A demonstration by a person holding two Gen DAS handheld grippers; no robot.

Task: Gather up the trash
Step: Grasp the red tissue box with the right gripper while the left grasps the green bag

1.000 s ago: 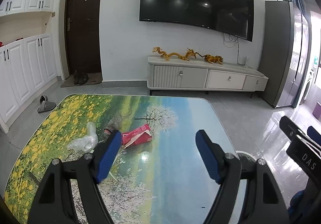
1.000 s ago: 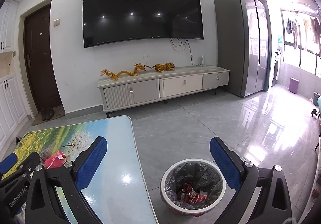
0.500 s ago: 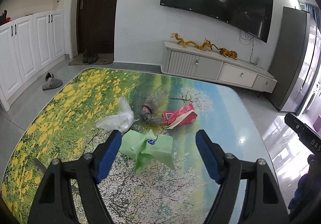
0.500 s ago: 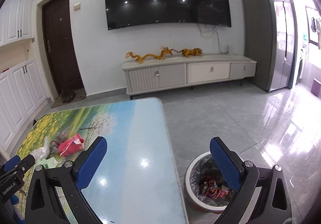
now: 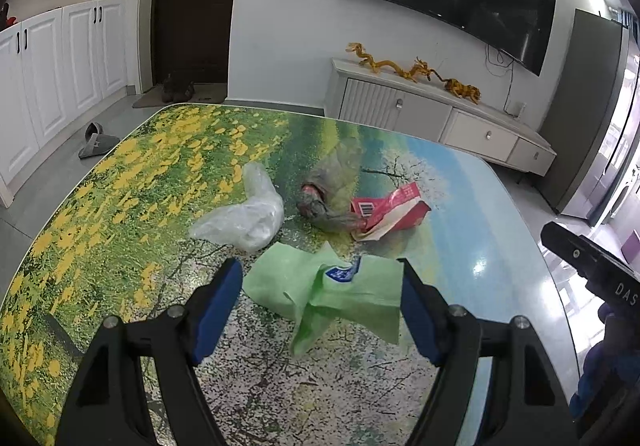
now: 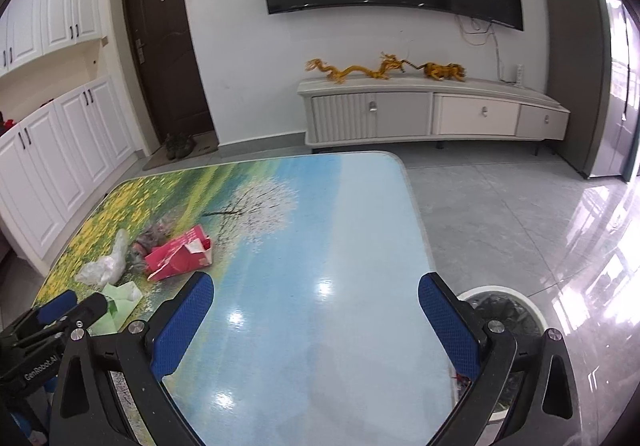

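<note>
Trash lies on the landscape-print table (image 5: 120, 214): a crumpled green paper (image 5: 332, 294), a clear plastic bag (image 5: 244, 218), a greyish crumpled wrapper (image 5: 324, 198) and a torn red packet (image 5: 388, 210). My left gripper (image 5: 320, 306) is open, its blue pads on either side of the green paper, apart from it. My right gripper (image 6: 316, 310) hovers open over the bare blue part of the table (image 6: 320, 230), with nothing between its pads. In the right wrist view the red packet (image 6: 180, 256), plastic bag (image 6: 104, 266) and green paper (image 6: 120, 302) sit at the left.
A white bin (image 6: 508, 310) lined with a dark bag stands on the floor at the table's right edge, partly hidden by my right finger. A TV cabinet (image 6: 432, 114) runs along the far wall. White cupboards (image 5: 52, 66) and a slipper (image 5: 96, 140) are at the left.
Both grippers sank and tilted down toward the table. The left one closed in on the green paper, which now lies between its pads. The right view swung left from the bin to the tabletop.
</note>
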